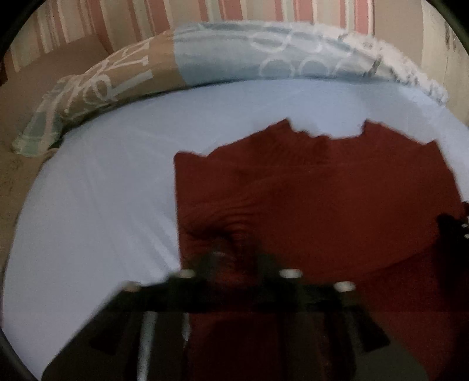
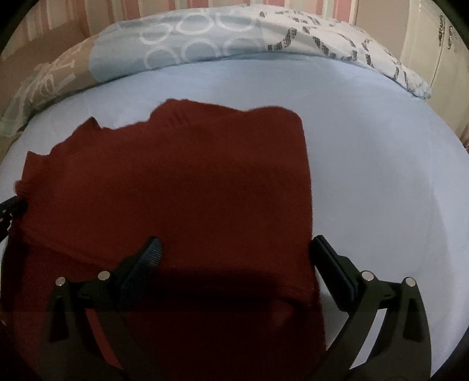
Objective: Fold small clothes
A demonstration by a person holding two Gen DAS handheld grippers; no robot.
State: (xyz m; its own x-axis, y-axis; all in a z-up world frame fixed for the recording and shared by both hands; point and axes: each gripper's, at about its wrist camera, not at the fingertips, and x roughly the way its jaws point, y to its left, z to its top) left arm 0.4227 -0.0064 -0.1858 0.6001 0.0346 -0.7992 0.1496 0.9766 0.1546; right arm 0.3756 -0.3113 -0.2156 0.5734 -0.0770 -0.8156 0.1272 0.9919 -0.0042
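A dark red garment lies on the pale blue bed sheet, its top edge jagged and folds running across it. In the left wrist view my left gripper is blurred and its fingers sit close together with red cloth bunched between them. In the right wrist view the same garment fills the left half. My right gripper is open wide over the garment's right edge, one finger on the cloth, the other finger just off it over the sheet.
A long patterned pillow in tan, blue and white lies along the far edge of the bed; it also shows in the right wrist view. A striped wall stands behind. The other gripper's tip shows at the left edge.
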